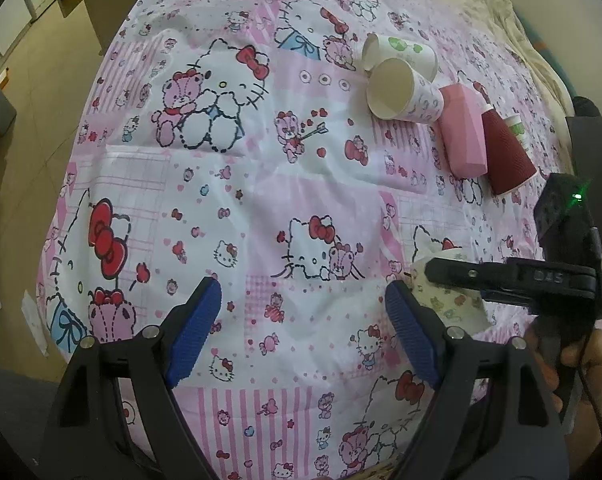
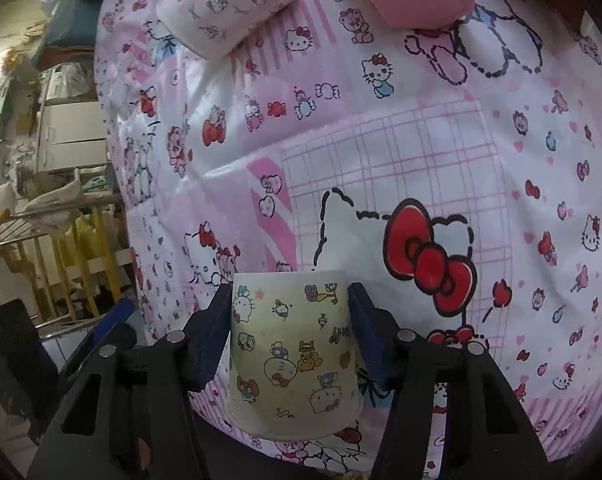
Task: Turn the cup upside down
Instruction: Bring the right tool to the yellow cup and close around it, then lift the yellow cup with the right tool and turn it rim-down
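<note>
Five other cups lie or stand at the far right of the bedsheet (image 1: 261,200) in the left wrist view: a green-print cup (image 1: 401,54) and a white patterned cup (image 1: 405,92) on their sides with bare, hollow mouths facing left, a pink cup (image 1: 463,132) and a dark red cup (image 1: 507,152) with wide ends toward the near side, and a small green-marked cup (image 1: 517,128) behind them. The cartoon cup (image 2: 295,352) sits between the blue pads of the right gripper (image 2: 289,328), jaws closed onto its sides, narrow base away from the camera, wide rim near. Its inside is hidden. The left gripper (image 1: 303,332) is spread wide over the sheet, gripping nothing. Only the left view shows the right gripper's body from the side; only the right view shows the cup's full print.
</note>
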The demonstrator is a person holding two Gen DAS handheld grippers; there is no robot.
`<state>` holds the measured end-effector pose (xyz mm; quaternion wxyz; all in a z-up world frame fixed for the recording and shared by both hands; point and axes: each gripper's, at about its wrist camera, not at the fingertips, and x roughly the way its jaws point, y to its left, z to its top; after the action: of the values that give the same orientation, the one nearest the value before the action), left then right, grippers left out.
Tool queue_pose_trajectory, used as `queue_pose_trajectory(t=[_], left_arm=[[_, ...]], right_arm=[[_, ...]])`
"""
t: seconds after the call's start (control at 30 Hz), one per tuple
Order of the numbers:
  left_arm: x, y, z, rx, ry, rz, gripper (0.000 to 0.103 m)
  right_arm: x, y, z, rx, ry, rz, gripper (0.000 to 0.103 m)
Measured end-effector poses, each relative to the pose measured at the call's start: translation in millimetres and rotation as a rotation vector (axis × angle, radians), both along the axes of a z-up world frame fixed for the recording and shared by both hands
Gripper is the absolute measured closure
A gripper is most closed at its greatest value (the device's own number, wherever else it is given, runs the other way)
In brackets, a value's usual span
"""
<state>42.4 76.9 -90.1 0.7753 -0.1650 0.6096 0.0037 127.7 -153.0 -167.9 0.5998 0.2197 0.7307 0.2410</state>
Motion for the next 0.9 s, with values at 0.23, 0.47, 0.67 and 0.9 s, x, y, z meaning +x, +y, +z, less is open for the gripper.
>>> queue_pose_trajectory(t=[0.23, 0.47, 0.67, 0.9], left_arm=[[2, -38, 16, -0.061, -0.048, -0.147, 0.021], [11, -104, 46, -0.127, -0.118, -0.356, 0.021], [18, -112, 28, -0.151, -0.067, -0.366, 0.02], [13, -101, 13, -0.127, -0.032, -0.342, 0.02]], right_arm=[[-5, -42, 38, 0.103, -0.094, -0.107, 0.044], [-5, -69, 51, 0.138, -0.164, -0.167, 0.044], [-5, -57, 48, 0.142, -0.171, -0.145, 0.044], [-6, -53, 47, 0.126, -0.184, -0.132, 0.044]])
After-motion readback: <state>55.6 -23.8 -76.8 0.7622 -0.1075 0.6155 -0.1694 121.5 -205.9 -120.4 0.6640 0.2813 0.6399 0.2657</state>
